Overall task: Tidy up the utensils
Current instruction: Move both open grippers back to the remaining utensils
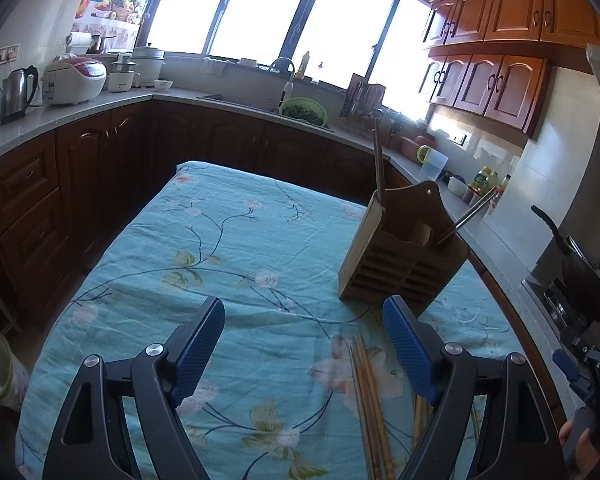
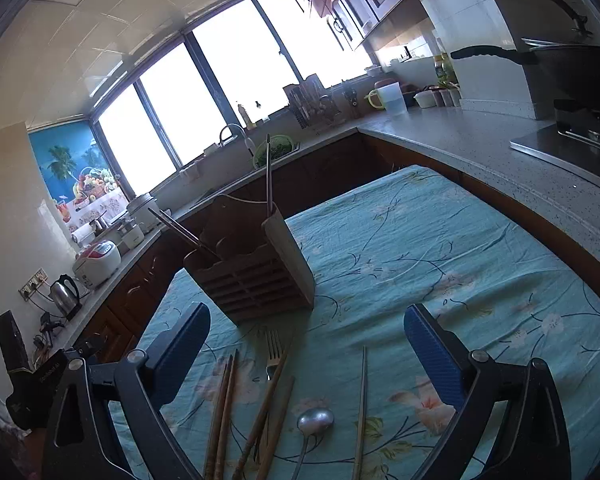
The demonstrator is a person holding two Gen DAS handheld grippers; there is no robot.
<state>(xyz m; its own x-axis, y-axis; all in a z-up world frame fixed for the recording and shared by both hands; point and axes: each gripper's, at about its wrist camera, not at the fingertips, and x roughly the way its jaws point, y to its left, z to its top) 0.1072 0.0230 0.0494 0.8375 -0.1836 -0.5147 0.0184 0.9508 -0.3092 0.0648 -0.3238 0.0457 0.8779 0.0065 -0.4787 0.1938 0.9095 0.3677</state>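
A wooden utensil holder (image 1: pixel 404 256) (image 2: pixel 256 276) stands on the floral cloth with a couple of thin utensils sticking up out of it. Wooden chopsticks (image 1: pixel 370 400) (image 2: pixel 224 408) lie on the cloth in front of it. The right wrist view also shows a metal fork (image 2: pixel 274 354), a metal spoon (image 2: pixel 315 420) and a single pale chopstick (image 2: pixel 362 400) lying flat. My left gripper (image 1: pixel 304 332) is open above the cloth, with the chopsticks low between its fingers and untouched. My right gripper (image 2: pixel 308 340) is open over the loose utensils, holding nothing.
The table (image 1: pixel 228 240) sits inside a U-shaped counter (image 2: pixel 460 136) with dark cabinets. A kettle (image 1: pixel 16 94), rice cooker (image 1: pixel 74 80), sink with green colander (image 1: pixel 304 110) and a black pan (image 2: pixel 572 68) on the stove line it. The other hand-held gripper (image 1: pixel 588 376) shows at the right edge.
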